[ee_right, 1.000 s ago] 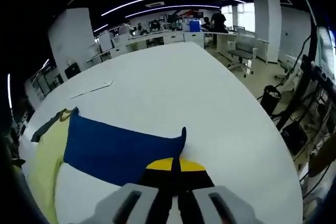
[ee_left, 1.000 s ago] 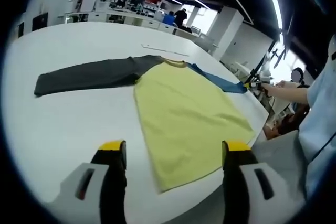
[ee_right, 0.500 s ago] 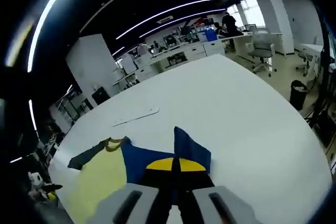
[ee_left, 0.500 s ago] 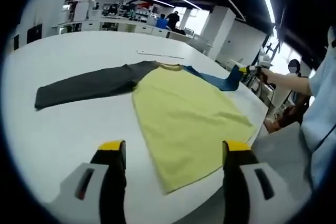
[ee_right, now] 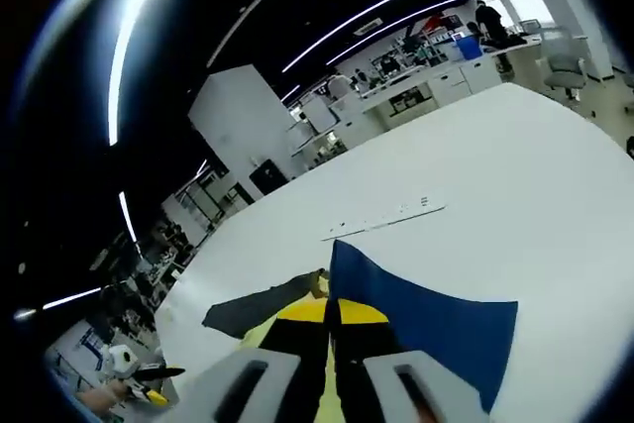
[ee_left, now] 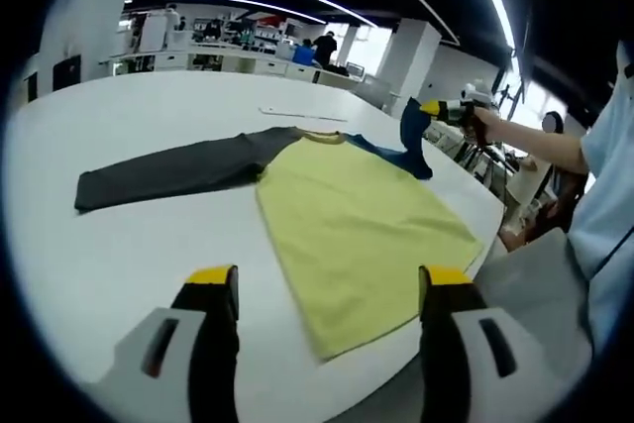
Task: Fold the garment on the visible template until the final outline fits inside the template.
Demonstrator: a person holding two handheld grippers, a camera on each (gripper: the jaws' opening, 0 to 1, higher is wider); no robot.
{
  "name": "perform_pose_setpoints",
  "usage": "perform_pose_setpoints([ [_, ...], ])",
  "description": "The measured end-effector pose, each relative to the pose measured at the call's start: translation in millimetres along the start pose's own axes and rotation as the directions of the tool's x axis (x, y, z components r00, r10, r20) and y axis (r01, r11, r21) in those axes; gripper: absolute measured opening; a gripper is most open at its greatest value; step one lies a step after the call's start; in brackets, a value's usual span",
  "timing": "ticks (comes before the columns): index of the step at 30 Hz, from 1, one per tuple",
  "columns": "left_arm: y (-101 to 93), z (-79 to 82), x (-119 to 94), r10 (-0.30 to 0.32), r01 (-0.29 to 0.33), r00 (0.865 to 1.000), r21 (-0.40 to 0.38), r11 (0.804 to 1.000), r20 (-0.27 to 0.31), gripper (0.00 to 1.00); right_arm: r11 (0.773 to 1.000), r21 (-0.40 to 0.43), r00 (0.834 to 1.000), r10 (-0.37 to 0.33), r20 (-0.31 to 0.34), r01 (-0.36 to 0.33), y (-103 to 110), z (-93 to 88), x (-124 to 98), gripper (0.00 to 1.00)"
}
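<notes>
Aloft at far right, the right gripper [ee_left: 433, 109] clenches the blue sleeve [ee_left: 410, 140], the yellow body [ee_left: 359, 217] lying leftward; the left gripper [ee_left: 325, 287] hangs spread, empty.

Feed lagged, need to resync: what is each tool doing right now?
Left tool: open, holding nothing, above the table.
Right tool: closed on the blue sleeve, lifted off the table.

Left claw [ee_left: 325, 289] at bottom centre, jaws wide apart, gripping nothing. Right claw [ee_right: 332, 312] at bottom centre, jaws pressed together, pinching blue sleeve [ee_right: 426, 329].
</notes>
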State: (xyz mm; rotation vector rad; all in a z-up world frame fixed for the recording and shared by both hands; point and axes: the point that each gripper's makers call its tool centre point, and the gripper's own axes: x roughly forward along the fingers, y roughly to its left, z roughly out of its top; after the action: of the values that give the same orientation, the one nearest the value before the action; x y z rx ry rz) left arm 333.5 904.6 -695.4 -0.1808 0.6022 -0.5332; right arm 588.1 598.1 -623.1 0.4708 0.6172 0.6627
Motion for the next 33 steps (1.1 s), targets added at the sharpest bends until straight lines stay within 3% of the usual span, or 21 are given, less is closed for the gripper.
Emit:
perform_pose_setpoints([
  [5, 4.2, -5.1, -2, 0.008, -0.007, 1.000, 0.024, 1.000, -0.017, 0.72, 0.998, -0.038, 0.997, 0.051, -0.050, -0.053, 39, -14.0, 31, 0.00],
  [16, 12.5, -6.2, -4, 0.019, -0.018, 1.000, 0.031, 0.999, -0.003, 0.71, 0.984, -0.053, 0.980, 0.163, -0.116, -0.170, 97, -26.0, 97, 0.00],
  [23, 15.0, -5.7, -4, 0.031, -0.031, 1.000, 0.030, 0.999, 0.000, 0.71, 0.978, -0.062, 0.967, 0.187, -0.175, -0.201, 113, -45.7, 137, 0.00],
  [33, 20.4, -3.9, -5, 0.052, -0.052, 0.999, 0.013, 0.999, 0.013, 0.70, 0.982, -0.110, 0.956, 0.120, -0.269, -0.154, 108, -94.4, 185, 0.00],
])
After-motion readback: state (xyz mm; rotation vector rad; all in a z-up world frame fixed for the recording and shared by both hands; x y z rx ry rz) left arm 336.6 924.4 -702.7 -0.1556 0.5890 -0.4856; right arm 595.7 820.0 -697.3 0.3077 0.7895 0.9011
